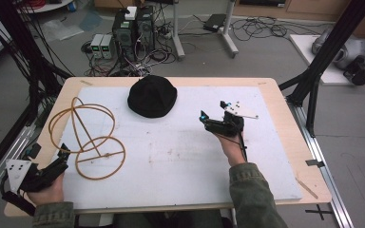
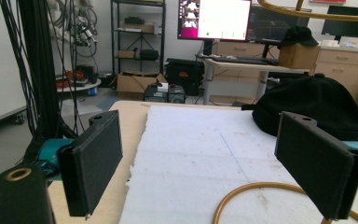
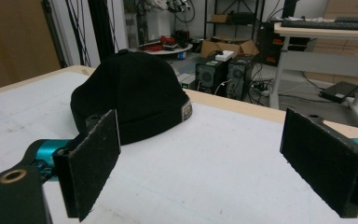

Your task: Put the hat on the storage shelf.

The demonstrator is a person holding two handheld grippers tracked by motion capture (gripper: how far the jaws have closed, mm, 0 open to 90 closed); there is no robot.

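Right gripper [image 1: 214,110], jaws wide, faces black cap [image 1: 152,96].

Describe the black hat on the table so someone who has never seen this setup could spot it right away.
Start at the white foam sheet covering the wooden table. At the middle of its far edge sits the black hat, a soft rounded dome. Its neighbour, the wire hat stand, is an open tan frame; the hat is solid and dark.

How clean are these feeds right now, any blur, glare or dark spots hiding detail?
High view: soft and low in detail, even light, faint shadows. Left gripper view: the monitor glares white; near fingers slightly soft. Right gripper view: the black hat reads as a dark mass with little surface detail, its label legible only as a patch.
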